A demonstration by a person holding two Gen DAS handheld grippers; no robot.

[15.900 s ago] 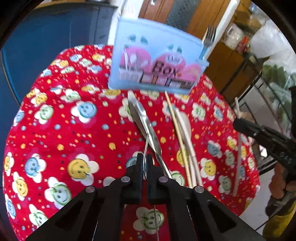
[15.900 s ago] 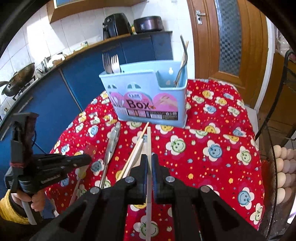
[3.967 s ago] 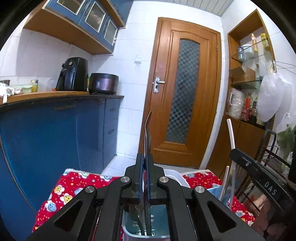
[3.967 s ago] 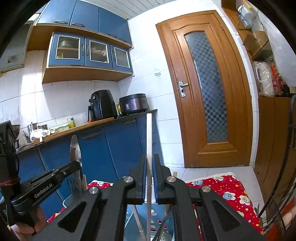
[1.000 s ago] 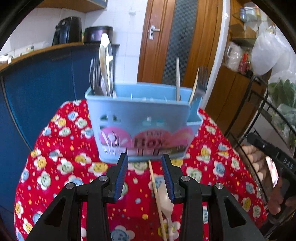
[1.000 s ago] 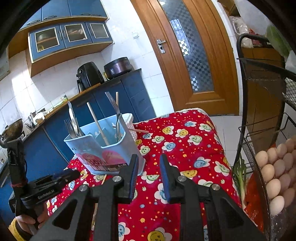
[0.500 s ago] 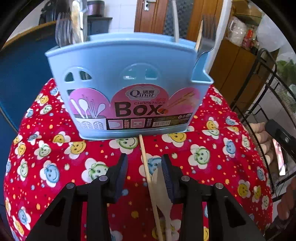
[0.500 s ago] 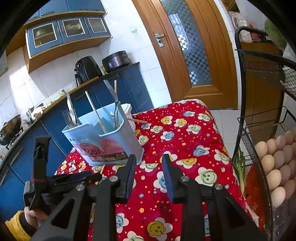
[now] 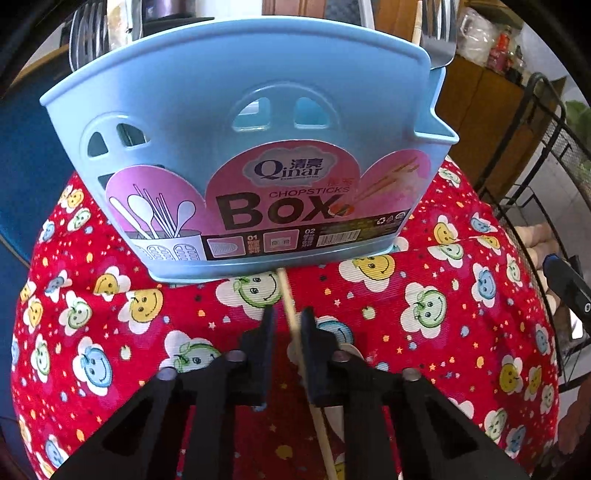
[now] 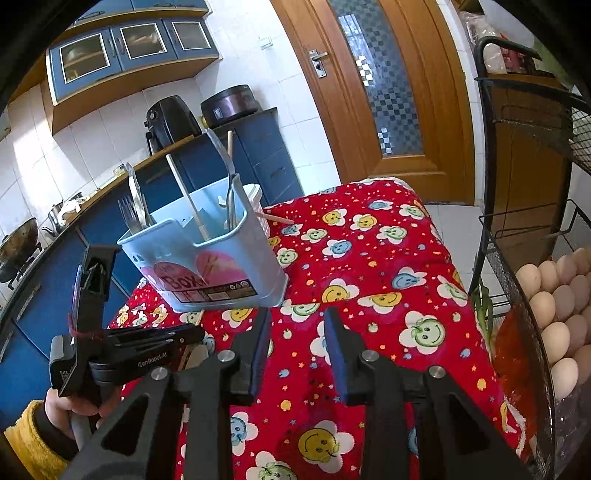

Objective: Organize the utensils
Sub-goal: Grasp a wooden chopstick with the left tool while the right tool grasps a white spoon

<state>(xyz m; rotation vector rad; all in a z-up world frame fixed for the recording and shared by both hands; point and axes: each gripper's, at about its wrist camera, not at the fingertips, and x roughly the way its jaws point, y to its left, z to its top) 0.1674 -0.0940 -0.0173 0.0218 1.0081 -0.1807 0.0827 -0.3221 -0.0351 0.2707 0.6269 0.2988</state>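
The left gripper (image 9: 287, 325) is held low over the red cloth (image 9: 424, 306), its jaws parted, with a chopstick (image 9: 291, 317) lying on the cloth between the fingers; no contact between fingers and chopstick can be made out, and nothing is gripped; the chopstick's far tip is seen just at the base of the box (image 9: 255, 147), and its near end is cut off by the lower edge of the view; a pale spoon (image 9: 349, 350) lies just beside it, mostly hidden behind the right finger; the box fills the upper half of the left view, so little room is left ahead of the fingers; fork tines (image 9: 86, 37) are seen above its left rim and a fork (image 9: 437, 35) above its right rim, both cut off at the top.

The right gripper (image 10: 297, 325) is held with jaws wide apart and nothing between them, over bare cloth (image 10: 388, 266) to the right of the box (image 10: 207, 269); open cloth is seen ahead as far as the far table edge; a wire rack (image 10: 495, 236) stands close along the right edge, with eggs (image 10: 554, 306) in it; forks (image 10: 129, 214), a white chopstick (image 10: 184, 195) and a spoon (image 10: 225, 162) stand upright in the box; which compartments hold them cannot be told with certainty; another chopstick (image 10: 279, 218) lies behind the box, partly hidden; the left gripper (image 10: 192, 336) is seen at lower left, its fingertips hidden behind the right gripper's own finger.
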